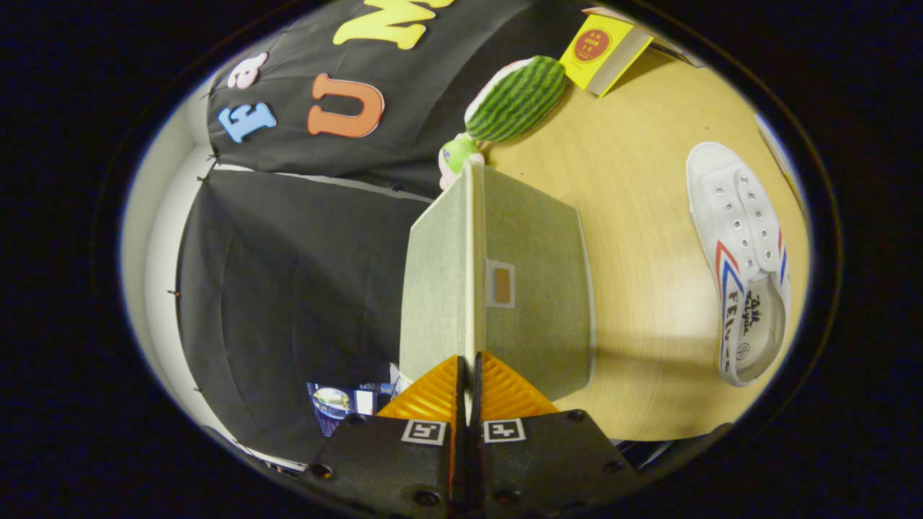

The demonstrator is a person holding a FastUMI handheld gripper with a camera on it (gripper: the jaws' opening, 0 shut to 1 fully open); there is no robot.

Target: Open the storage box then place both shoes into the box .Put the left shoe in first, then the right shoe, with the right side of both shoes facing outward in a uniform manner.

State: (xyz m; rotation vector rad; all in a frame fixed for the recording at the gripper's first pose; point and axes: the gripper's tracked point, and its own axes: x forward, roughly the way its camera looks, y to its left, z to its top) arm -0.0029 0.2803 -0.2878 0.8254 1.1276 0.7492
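Observation:
The view is rolled on its side, with the wooden table (649,180) beside the fingers. The grey-green fabric storage box (537,288) stands on it just ahead of my gripper (469,358). A small label patch (500,283) marks the box's front face. The fingers are shut on the thin pale edge of the box lid (435,288), which runs straight out from between them. A white canvas shoe (743,267) with red and blue stripes lies on the table beyond the box, its opening towards me.
A watermelon-patterned plush toy (515,101) lies past the box's far end. A yellow book (604,52) lies farther back on the table. Blue printed papers (339,404) show near the table's edge, beside the fingers.

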